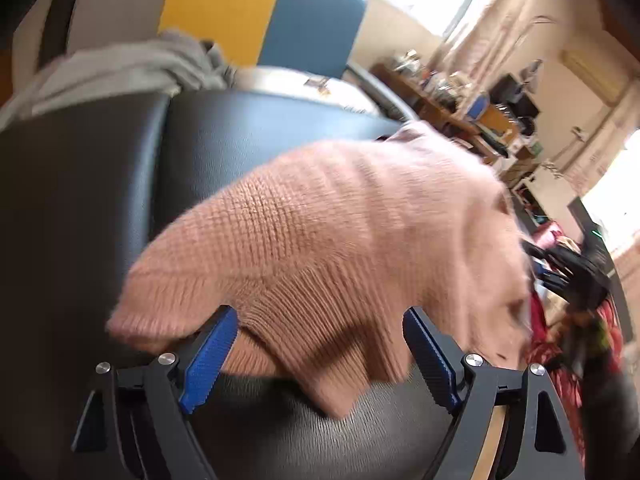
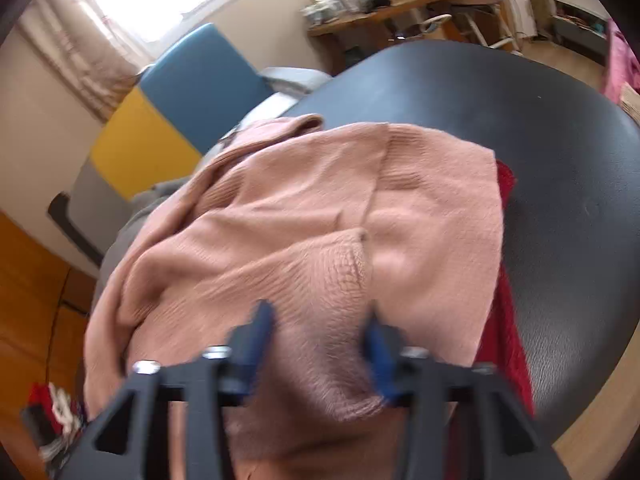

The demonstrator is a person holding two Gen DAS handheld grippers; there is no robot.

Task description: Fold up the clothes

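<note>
Covering a red garment (image 2: 506,320): pink sweater (image 2: 320,232).

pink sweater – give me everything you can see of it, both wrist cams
The pink sweater is a salmon-pink knit with a fuzzy look, waffle texture on the body and ribbed bands at its edges. It lies crumpled and partly folded on the black padded surface, over a red garment that shows along one side. In the left wrist view a ribbed portion bunches between the open fingers of the left gripper. The right gripper has a fold of knit between its fingers; whether it pinches is unclear.
</note>
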